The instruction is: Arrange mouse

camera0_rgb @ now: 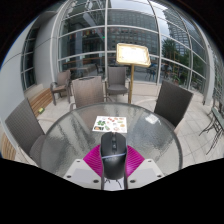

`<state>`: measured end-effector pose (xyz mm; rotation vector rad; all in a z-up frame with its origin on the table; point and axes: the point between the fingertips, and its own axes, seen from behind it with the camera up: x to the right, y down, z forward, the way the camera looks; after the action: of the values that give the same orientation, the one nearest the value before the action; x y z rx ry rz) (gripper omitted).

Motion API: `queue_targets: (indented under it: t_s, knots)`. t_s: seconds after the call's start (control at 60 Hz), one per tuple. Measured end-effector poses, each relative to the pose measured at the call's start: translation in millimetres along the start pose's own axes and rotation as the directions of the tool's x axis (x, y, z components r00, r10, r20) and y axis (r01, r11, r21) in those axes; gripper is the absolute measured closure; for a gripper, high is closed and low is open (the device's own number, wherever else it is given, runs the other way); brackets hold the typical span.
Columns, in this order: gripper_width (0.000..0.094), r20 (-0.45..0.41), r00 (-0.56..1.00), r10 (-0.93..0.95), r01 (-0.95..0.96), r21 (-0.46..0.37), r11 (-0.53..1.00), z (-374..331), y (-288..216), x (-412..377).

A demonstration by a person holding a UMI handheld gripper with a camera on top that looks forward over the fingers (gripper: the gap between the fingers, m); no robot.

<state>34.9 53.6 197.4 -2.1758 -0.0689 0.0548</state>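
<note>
Mouse: a black mouse [113, 158] sits between the two fingers of the gripper [112, 176], its tail end toward the camera and its nose pointing out over the glass table [70, 130].
Gripper: the pink pads [97, 172] lie close along both sides of the mouse. They seem to press on it, so I judge the claw is clamped on the mouse, though the contact lines are small and hard to confirm.
Under the mouse: a pink mat [133, 160] shows at both sides of the mouse. I cannot tell if the mouse rests on it or is lifted a little above it.
Other things: a printed card [109, 125] lies on the glass beyond the mouse, and a second pink patch [151, 119] lies further out, near the rim. Chairs [88, 92] stand around the table, and a sign on a stand [132, 55] is behind them, before a glass wall.
Step in hand: most likely setting the mouse square on the mat. To do it well, keep the mouse level, lower it until the base lies flat, line its long axis with the mat edge, then part the fingers slowly so it does not twist.
Hidden: the underside of the mouse, the near edge of the mat, any cable.
</note>
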Motion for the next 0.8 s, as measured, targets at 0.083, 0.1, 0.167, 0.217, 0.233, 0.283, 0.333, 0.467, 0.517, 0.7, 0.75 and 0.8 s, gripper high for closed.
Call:
queue_targets:
  t_s: [0.083, 0.1, 0.167, 0.217, 0.233, 0.283, 0.333, 0.467, 0.517, 0.7, 0.75, 0.8]
  knots:
    - [0.0682, -0.004, 1.0, 0.002, -0.003, -0.095, 0.995, 28, 76, -21]
    - [0.0682, -0.004, 1.0, 0.006, -0.006, -0.118, 0.993, 35, 76, -20]
    - [0.0681, -0.004, 1.0, 0.012, -0.012, -0.19, 0.982, 53, 114, -26]
    - [0.068, -0.007, 1.0, 0.003, -0.004, -0.221, 0.975, 64, 143, -29]
    - [0.068, -0.008, 1.0, -0.001, -0.001, -0.23, 0.973, 65, 153, -31]
    - [0.0681, -0.013, 1.0, -0.011, 0.007, -0.252, 0.968, 72, 172, -33]
    - [0.0681, -0.014, 1.0, -0.007, 0.003, -0.271, 0.963, 78, 189, -34]
    - [0.0649, -0.02, 0.999, -0.047, 0.041, -0.244, 0.969, 88, 202, -30]
    - [0.0602, -0.024, 1.0, -0.018, 0.011, -0.241, 0.971, 90, 202, -30]
    - [0.0358, -0.028, 0.999, 0.027, -0.034, -0.28, 0.96, 86, 203, -30]
    - [0.0155, -0.037, 0.999, 0.04, -0.048, -0.281, 0.958, 81, 198, -29]
    - [0.0055, -0.035, 0.999, 0.032, -0.04, -0.253, 0.967, 70, 185, -28]
